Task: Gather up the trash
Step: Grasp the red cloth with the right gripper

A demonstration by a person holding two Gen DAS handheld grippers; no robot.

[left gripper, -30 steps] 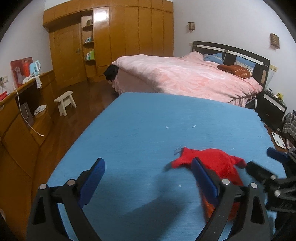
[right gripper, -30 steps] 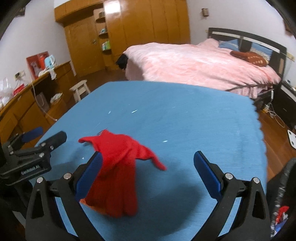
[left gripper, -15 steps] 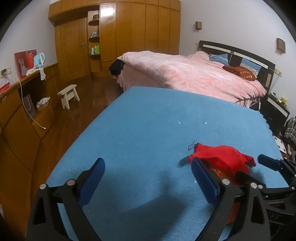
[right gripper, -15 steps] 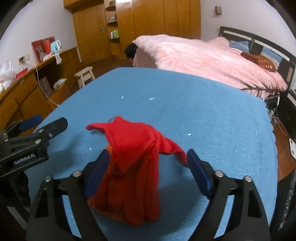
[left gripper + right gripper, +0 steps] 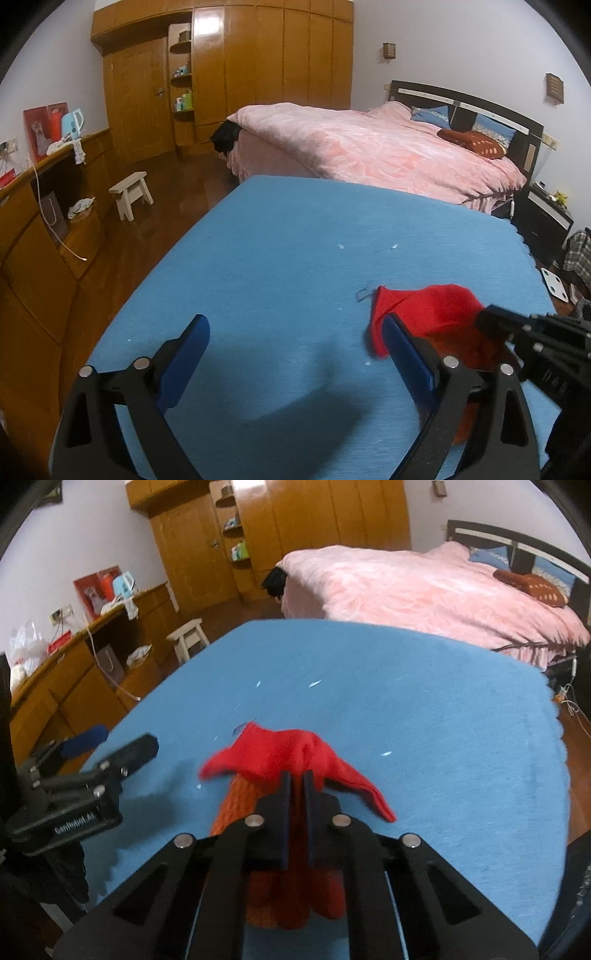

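Observation:
A crumpled red cloth [image 5: 280,751] lies on the blue table cover [image 5: 424,701], with an orange knit part under it. My right gripper [image 5: 296,775] is shut on the middle of this red cloth, whose folds bunch up between the blue pads. In the left wrist view the same red cloth [image 5: 432,310] lies at the right, and the right gripper [image 5: 491,321] reaches into it from the right edge. My left gripper [image 5: 295,332] hovers open over bare blue cover, its right finger [image 5: 402,343] just in front of the cloth's left edge. Small white scraps [image 5: 340,245] dot the cover.
A pink-covered bed [image 5: 369,147] stands beyond the table. A wooden wardrobe [image 5: 229,74] fills the back wall. A low wooden cabinet [image 5: 44,206] runs along the left, with a small white stool [image 5: 133,192] on the floor beside it. A dark nightstand [image 5: 543,214] stands at the right.
My right gripper's jaws went from wide open around the red cloth to shut on it. The left gripper stayed open and hardly moved.

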